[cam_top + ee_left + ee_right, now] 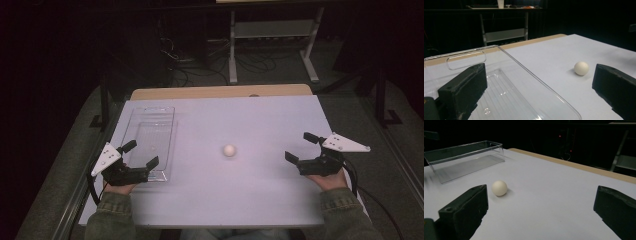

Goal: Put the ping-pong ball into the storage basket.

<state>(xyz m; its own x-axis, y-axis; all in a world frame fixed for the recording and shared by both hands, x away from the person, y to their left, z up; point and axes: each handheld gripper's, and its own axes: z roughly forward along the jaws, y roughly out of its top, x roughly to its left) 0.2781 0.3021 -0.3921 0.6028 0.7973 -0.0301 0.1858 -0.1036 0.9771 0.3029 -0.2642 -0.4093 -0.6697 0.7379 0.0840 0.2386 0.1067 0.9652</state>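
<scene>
At table's near edge, your left gripper (141, 154) and right gripper (302, 145): both wide open, empty | mid-table: ball (229, 150) loose, between them | far left: clear tray (150, 122) | risk: a jaw nudge rolls it off.

Ball (229, 150) lies mid-table (260, 200), right of the tray (150, 131)

One white ball (229, 150); one clear plastic tray (165, 112); two hand-held grippers.

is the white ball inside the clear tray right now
No, the white ball lies on the bare table, apart from the clear tray to its left.
</scene>
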